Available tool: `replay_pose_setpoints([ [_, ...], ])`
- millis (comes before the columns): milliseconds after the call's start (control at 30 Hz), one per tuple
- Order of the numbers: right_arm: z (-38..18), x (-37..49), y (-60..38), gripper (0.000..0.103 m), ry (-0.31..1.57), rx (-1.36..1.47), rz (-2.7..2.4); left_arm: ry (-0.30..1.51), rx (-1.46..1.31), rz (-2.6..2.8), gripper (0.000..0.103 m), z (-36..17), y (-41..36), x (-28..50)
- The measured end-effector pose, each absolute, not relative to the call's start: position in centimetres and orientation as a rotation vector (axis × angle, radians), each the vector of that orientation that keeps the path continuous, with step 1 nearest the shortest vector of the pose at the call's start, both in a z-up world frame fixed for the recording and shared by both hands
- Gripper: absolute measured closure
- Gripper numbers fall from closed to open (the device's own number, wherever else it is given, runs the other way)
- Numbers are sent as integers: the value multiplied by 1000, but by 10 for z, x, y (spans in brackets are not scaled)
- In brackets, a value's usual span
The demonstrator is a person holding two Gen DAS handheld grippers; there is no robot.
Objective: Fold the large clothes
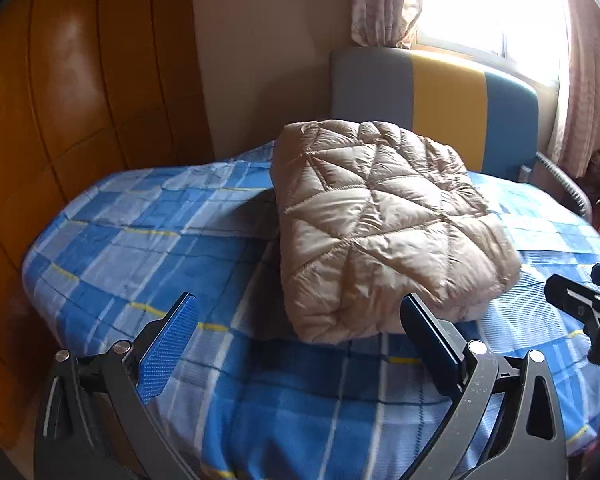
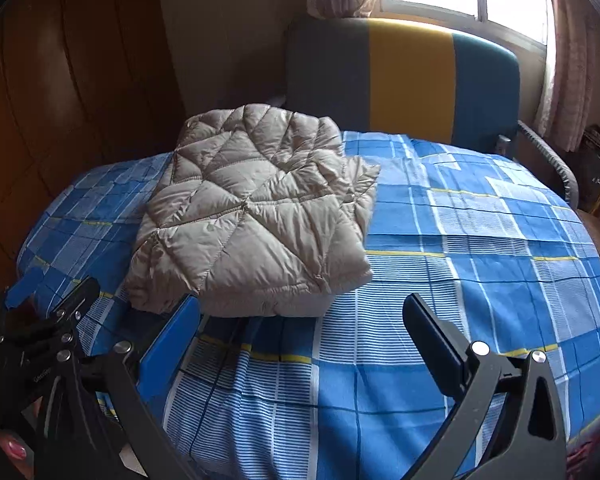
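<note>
A beige quilted puffer jacket (image 1: 384,224) lies folded into a thick rectangular bundle on the blue plaid bed sheet (image 1: 148,232). My left gripper (image 1: 298,304) is open just in front of the bundle's near edge, nothing between its fingers. In the right wrist view the same jacket (image 2: 256,216) sits left of centre. My right gripper (image 2: 300,304) is open over the sheet (image 2: 460,260), its left finger close to the bundle's near corner and its right finger over bare sheet. Each gripper shows at the edge of the other's view: the right gripper (image 1: 588,300), the left gripper (image 2: 40,320).
A headboard (image 1: 440,108) in grey, yellow and blue stands behind the bed under a bright curtained window (image 1: 480,8). A brown wooden wardrobe (image 1: 60,100) fills the left side. A grey hose (image 2: 552,160) and clutter sit at the far right. A hand with painted nails (image 2: 14,448) shows at lower left.
</note>
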State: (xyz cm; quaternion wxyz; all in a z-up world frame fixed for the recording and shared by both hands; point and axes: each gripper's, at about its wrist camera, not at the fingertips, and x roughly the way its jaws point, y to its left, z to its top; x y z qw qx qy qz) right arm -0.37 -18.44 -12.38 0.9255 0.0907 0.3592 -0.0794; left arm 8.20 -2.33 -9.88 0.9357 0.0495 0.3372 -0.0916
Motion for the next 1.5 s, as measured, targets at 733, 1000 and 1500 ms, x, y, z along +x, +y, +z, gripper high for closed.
replay_pose_setpoints([
  [733,-106,-24,-171,2,767,193,-172,693,127,-102,3,-82,-14,59],
  [1000,-107,-23,-167,2,770,166,-183,669,114,-111,3,-70,-14,55],
  [1500,-107,-24,-166,2,767,168,-185,682,99,-114,3,-67,-12,55],
])
